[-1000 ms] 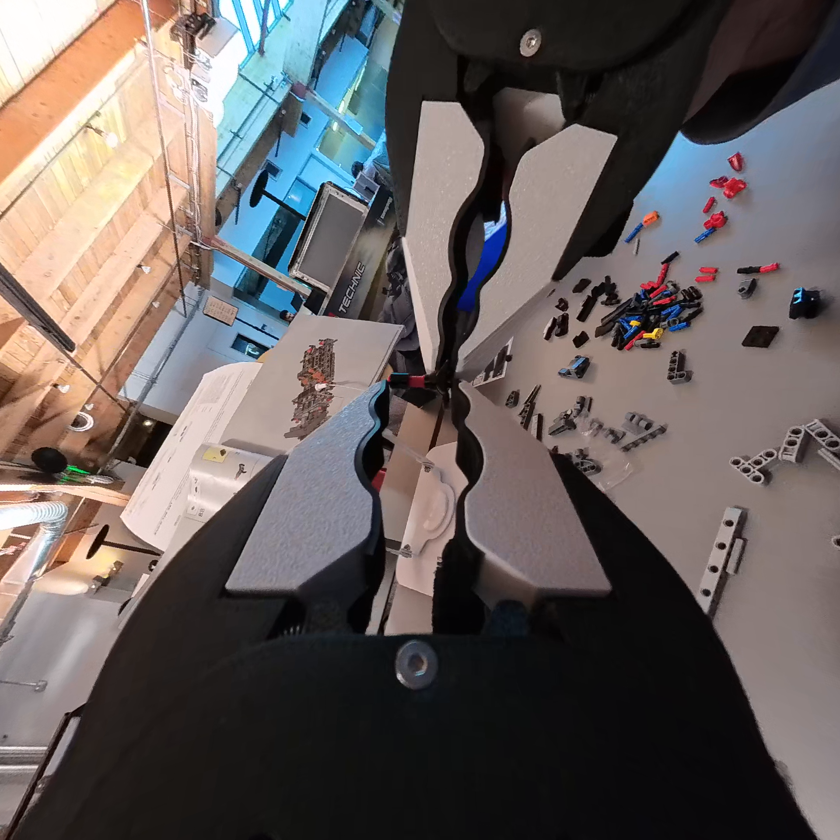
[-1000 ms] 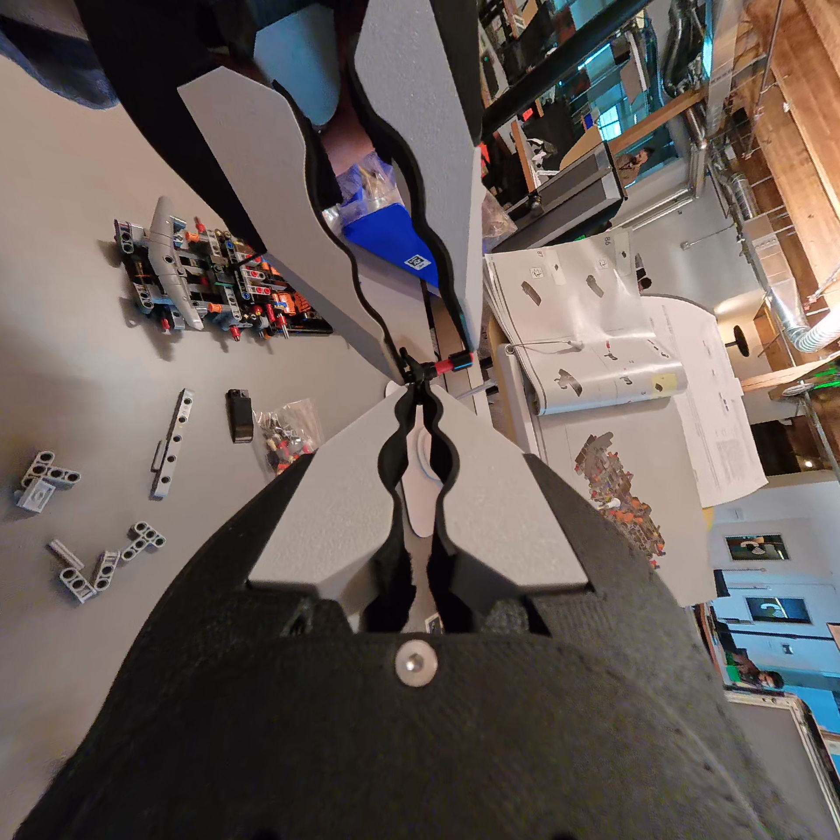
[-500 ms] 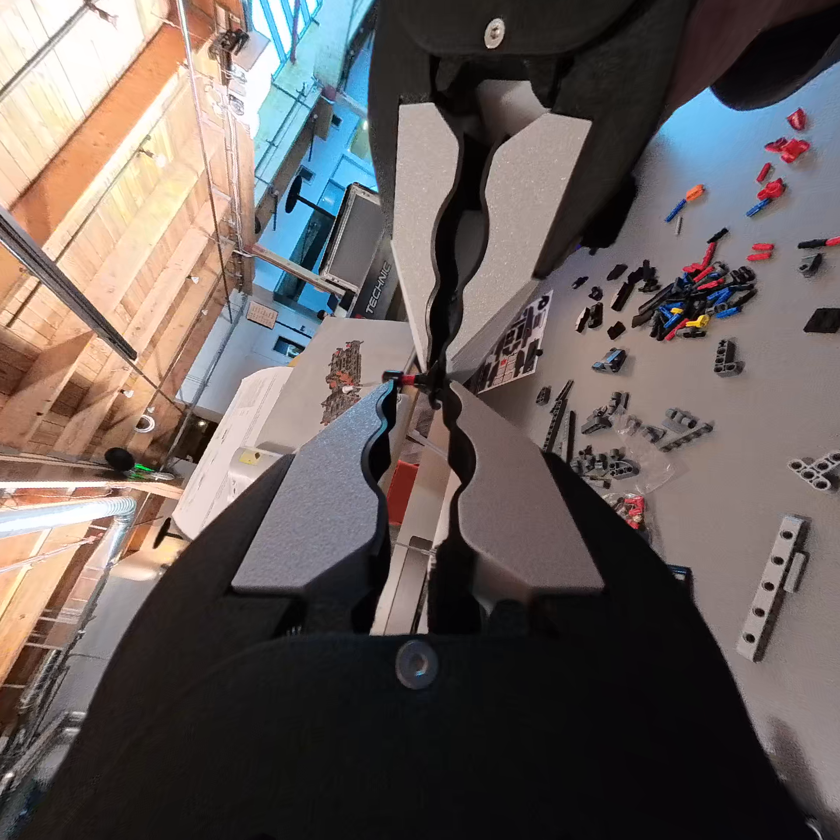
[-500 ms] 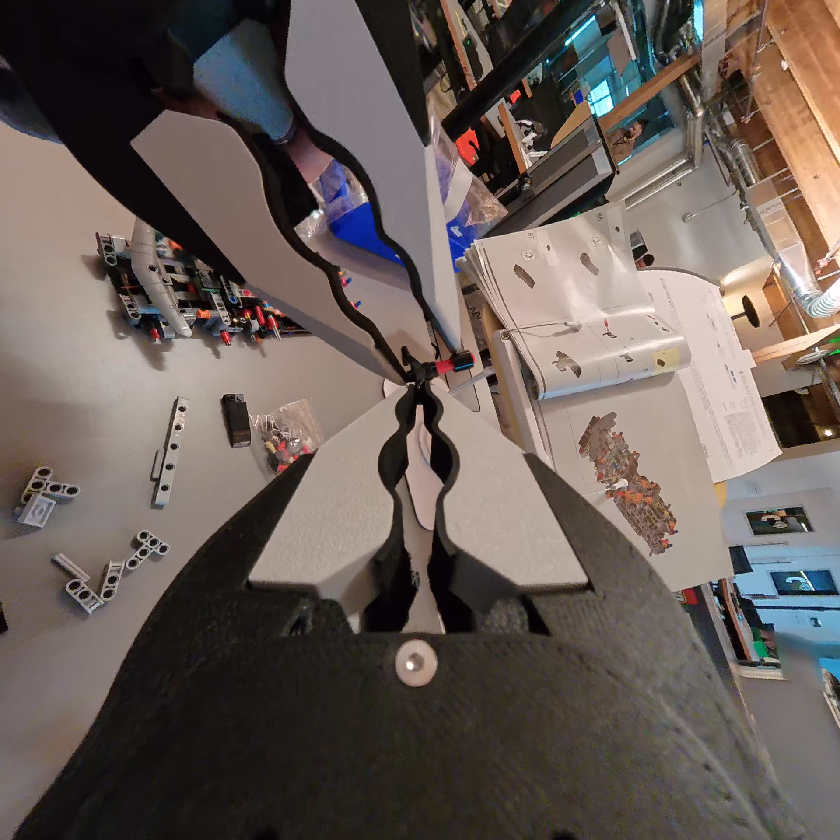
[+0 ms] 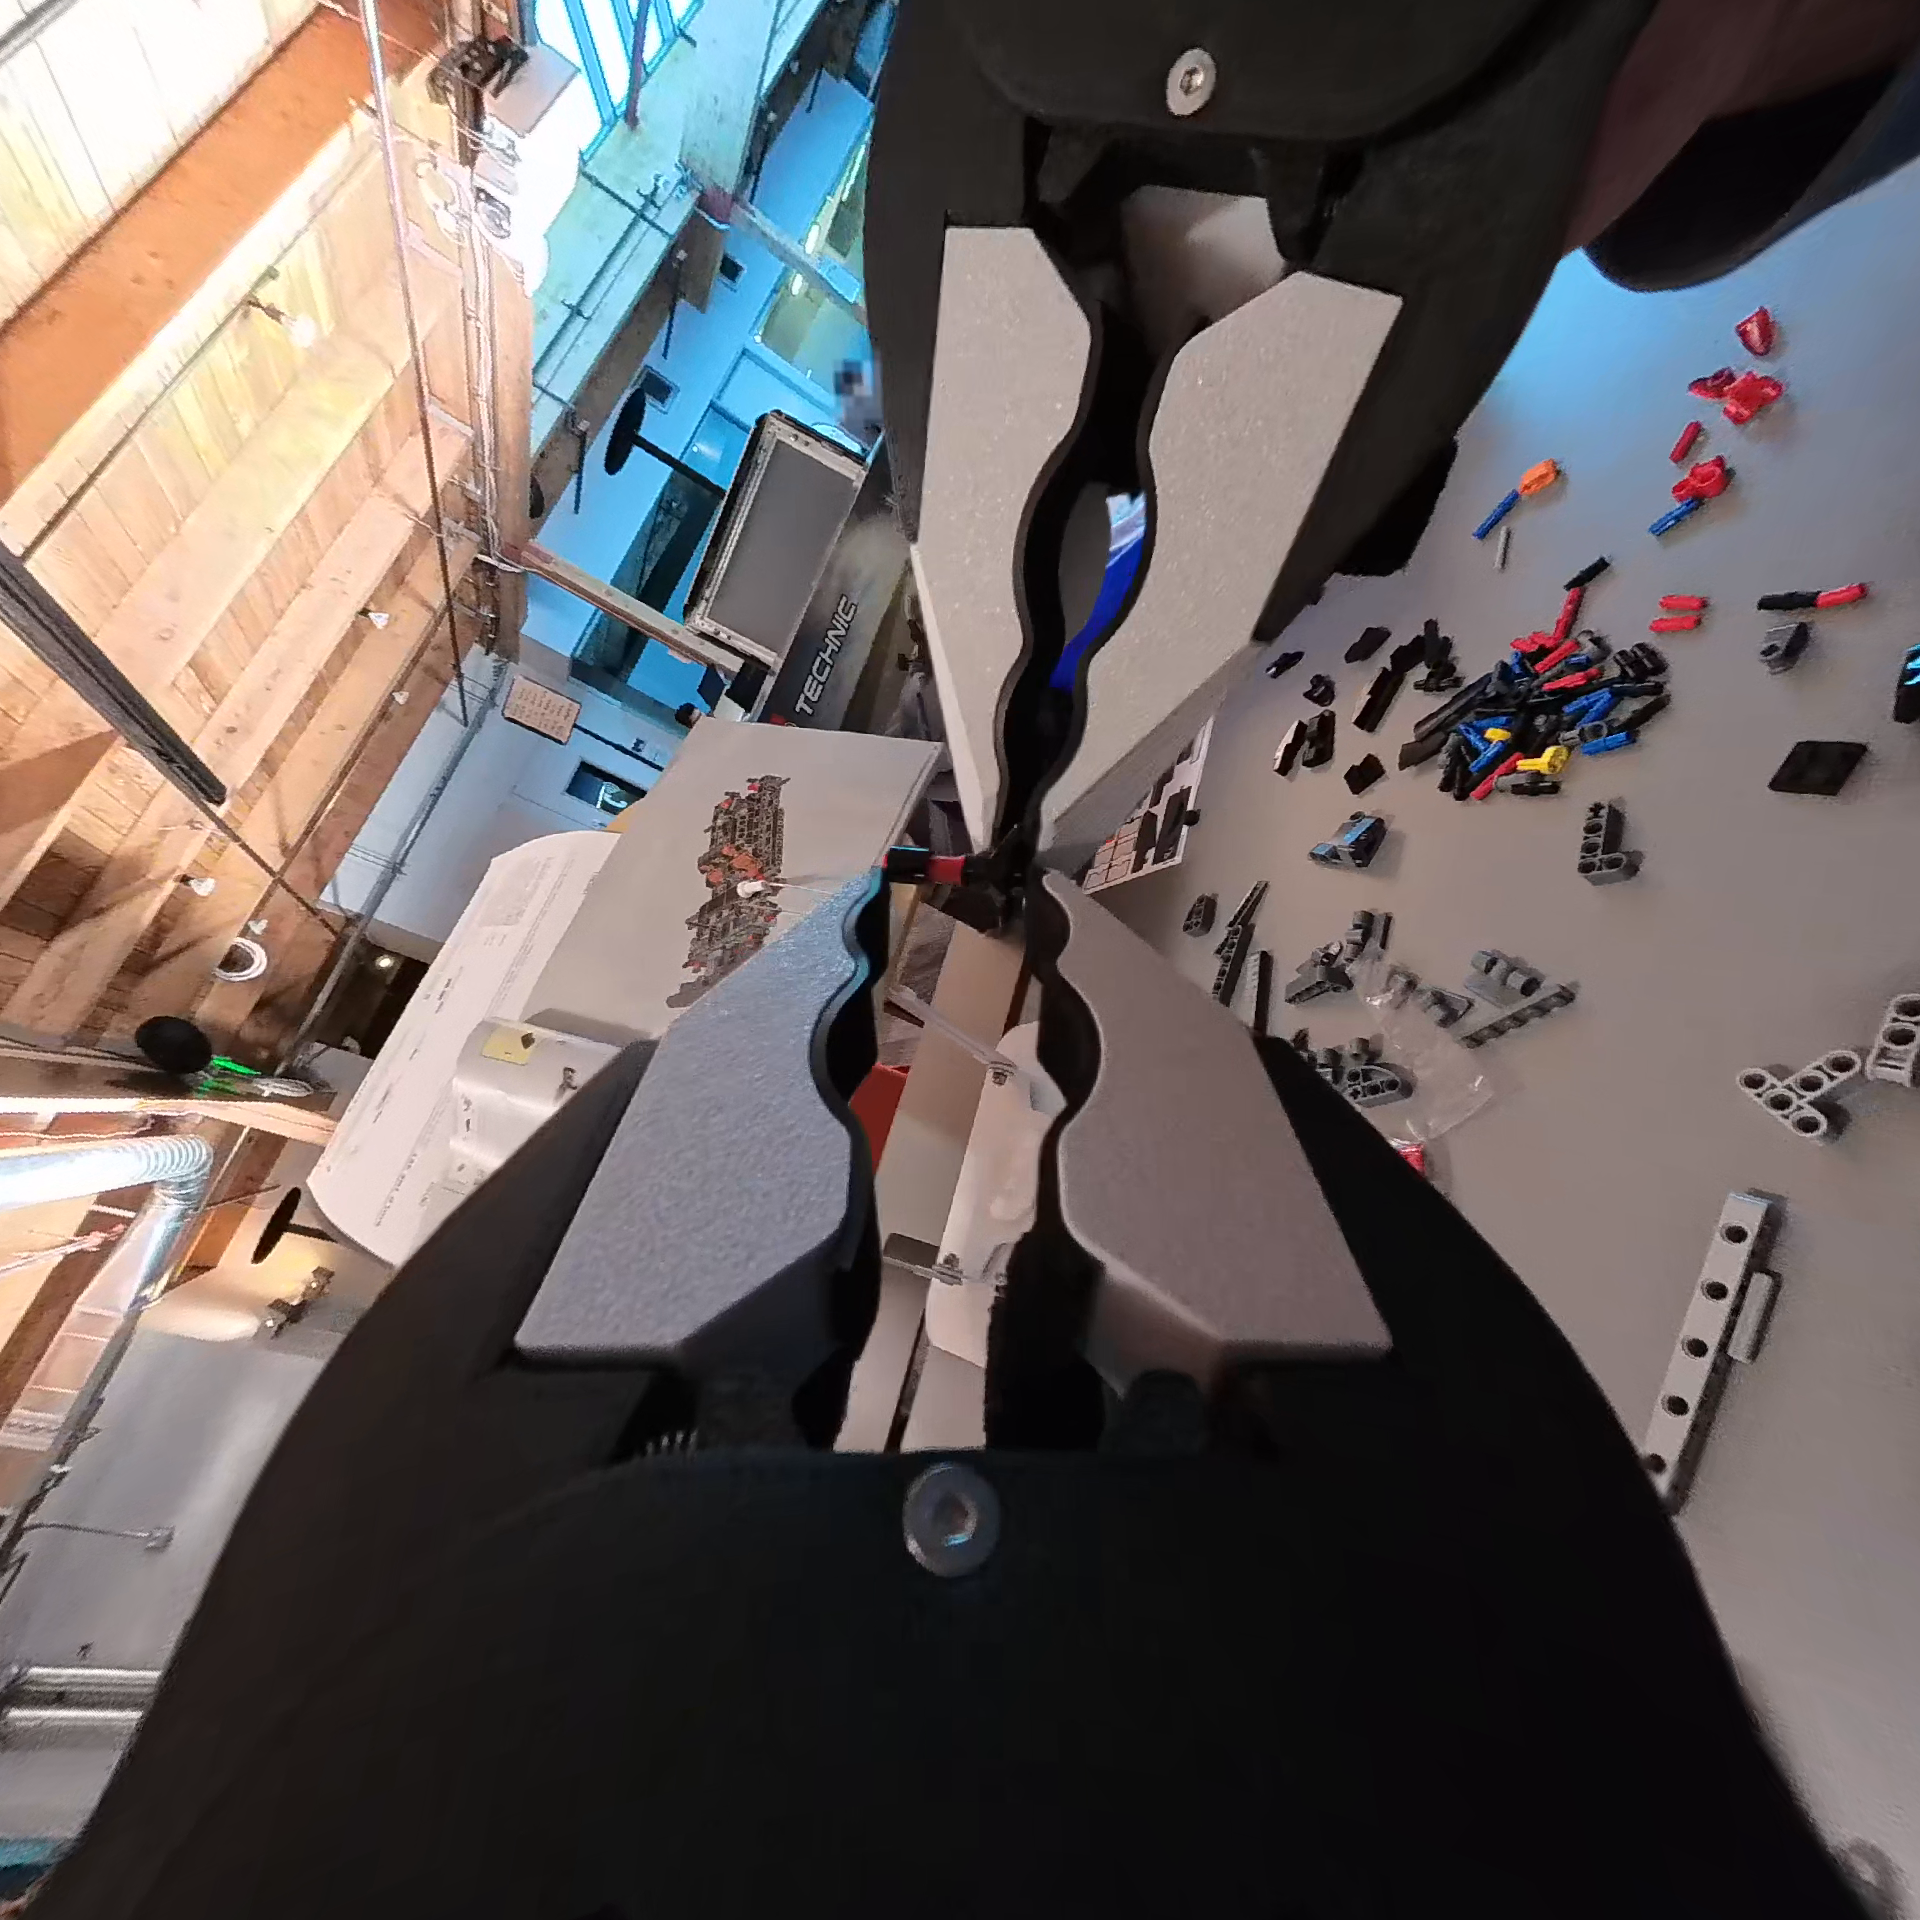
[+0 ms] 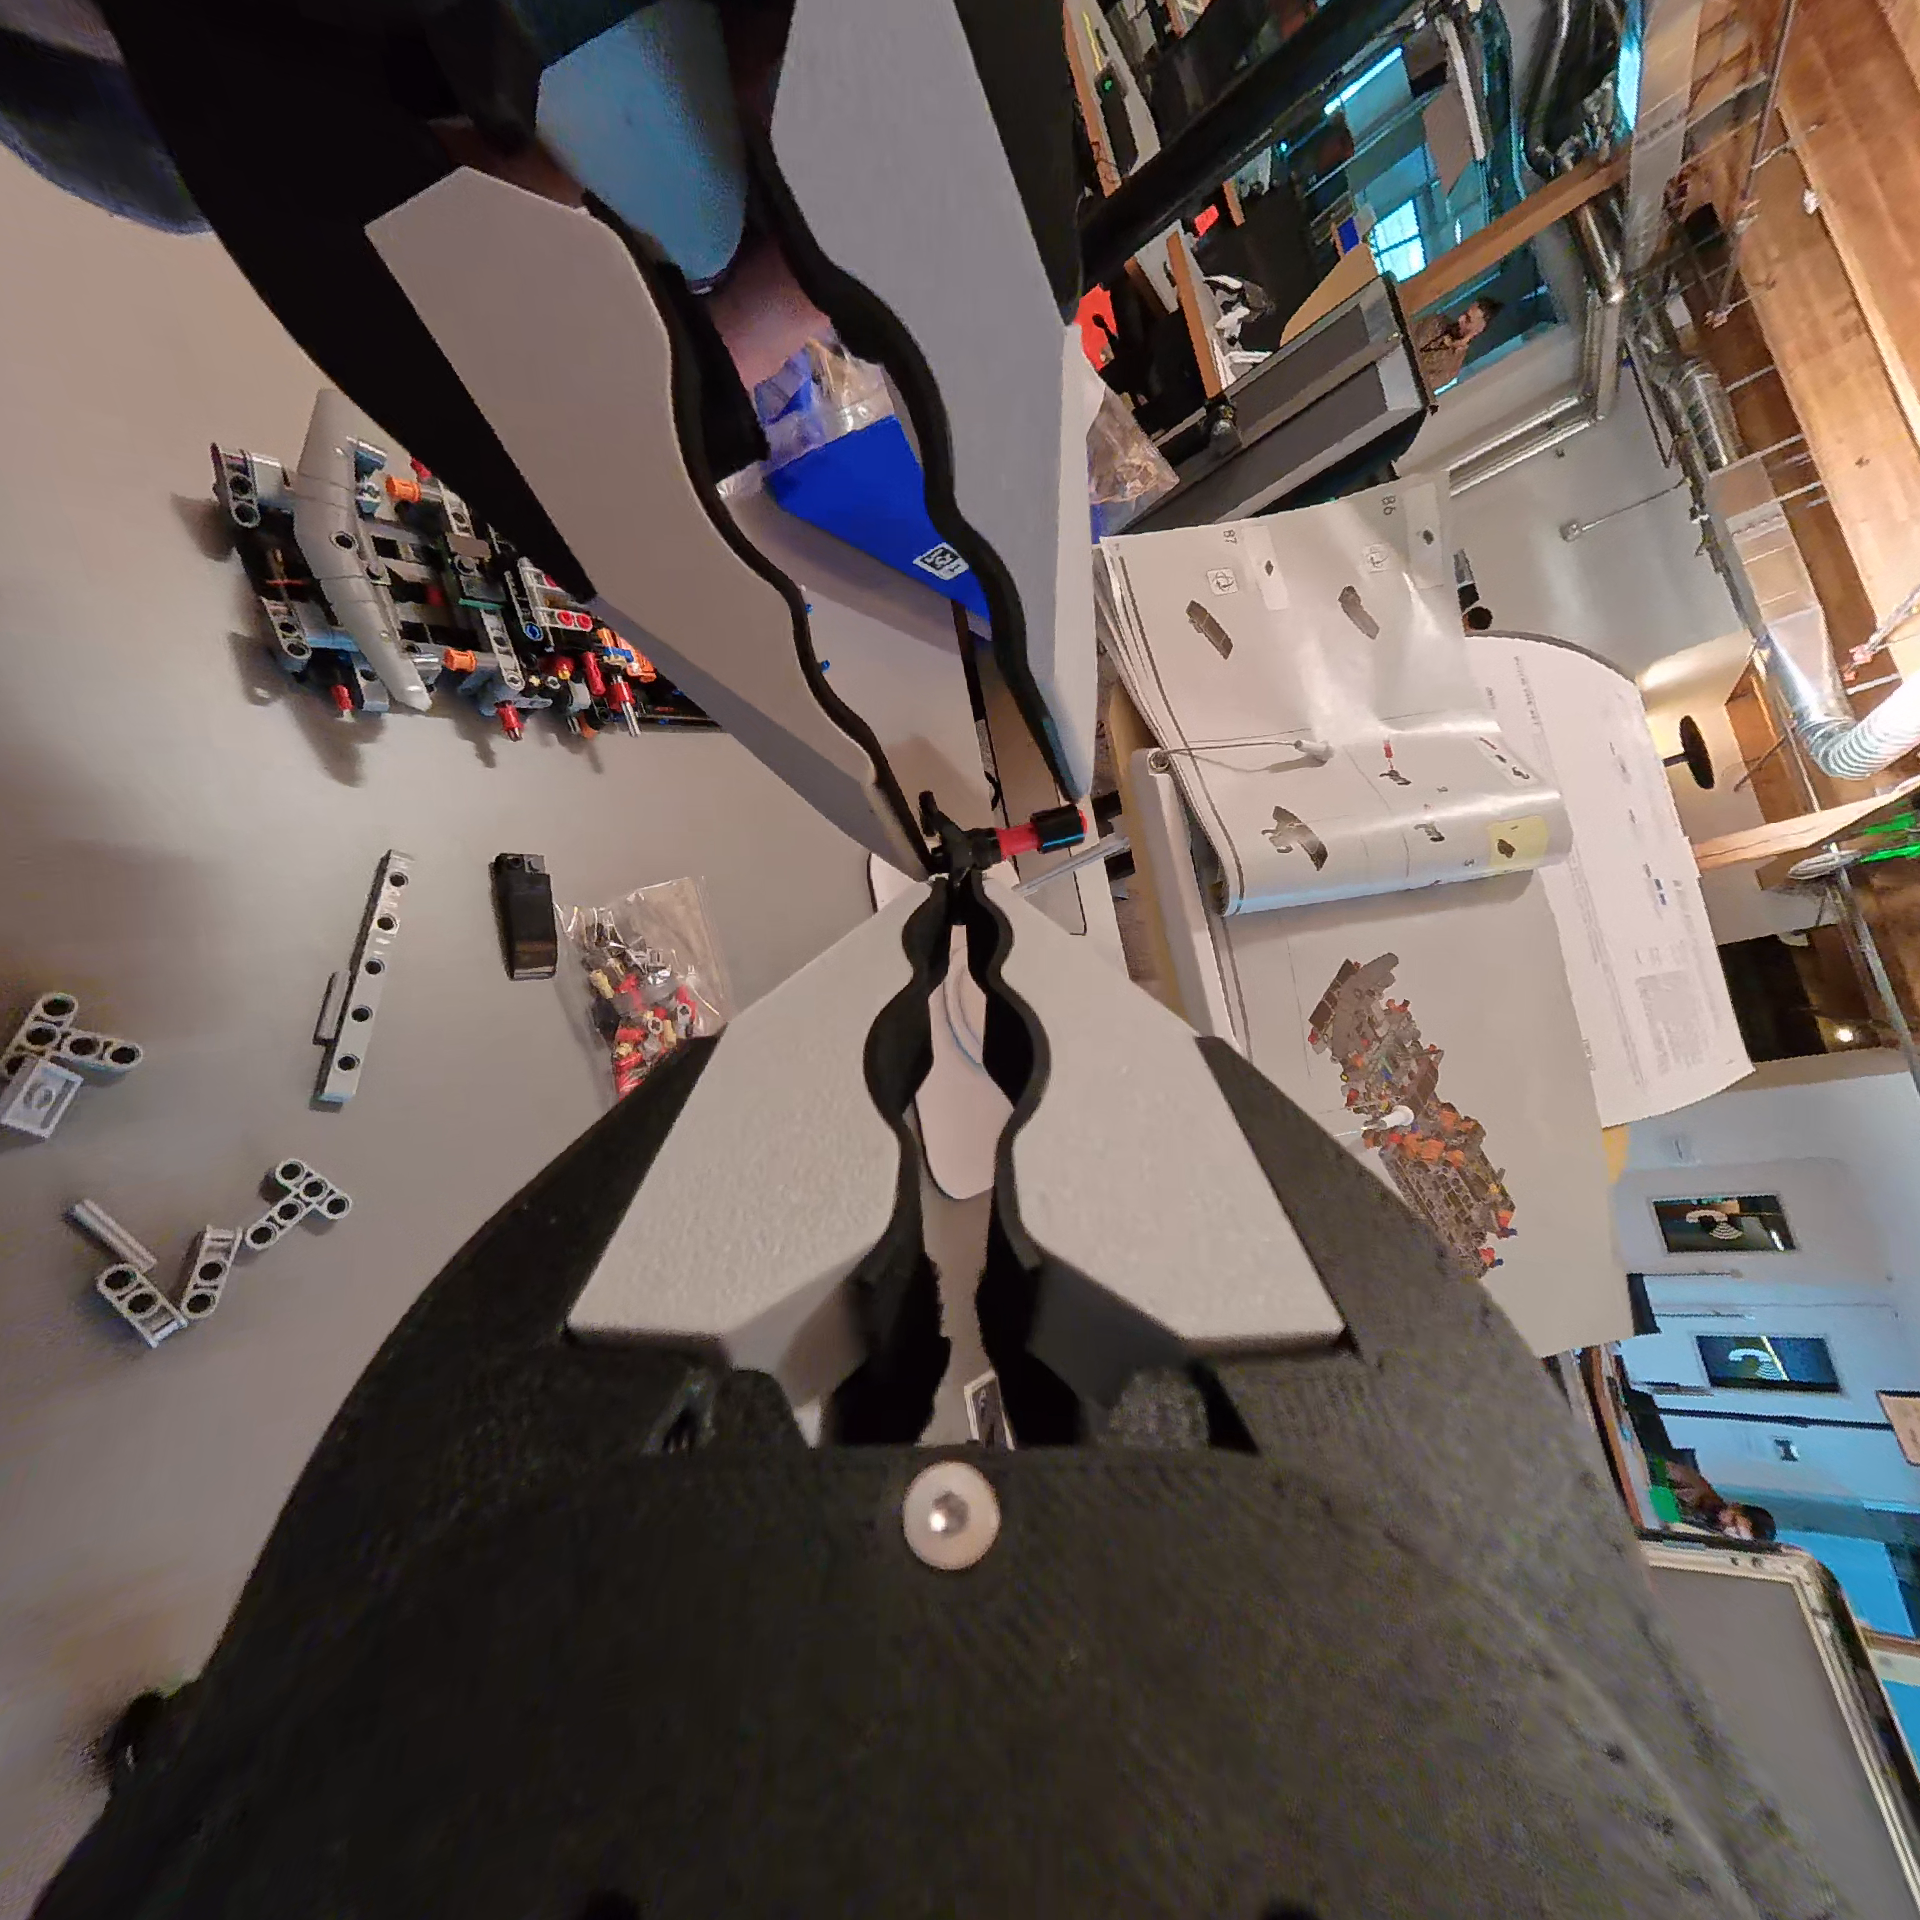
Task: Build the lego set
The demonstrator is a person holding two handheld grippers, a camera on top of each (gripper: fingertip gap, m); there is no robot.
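Right wrist view: right hand-held gripper (image 6: 958, 883) clamped on black connector (image 6: 961, 844), left hand-held gripper (image 6: 987, 805) gripping red pin (image 6: 1023, 836), partly hiding built chassis (image 6: 416, 603).

Both wrist cams sit right behind their own claw, tilted sideways, staring at each other tip to tip, super close. Shared stuff: the red pin (image 5: 940, 869) mid-frame, grey counter (image 5: 1558, 1143), and open booklet (image 6: 1351, 727).

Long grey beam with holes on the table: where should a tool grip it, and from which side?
Pinch the long grey beam across its narrow width, clear of the side tab, from above. It lies flat on the table with space along both long edges.
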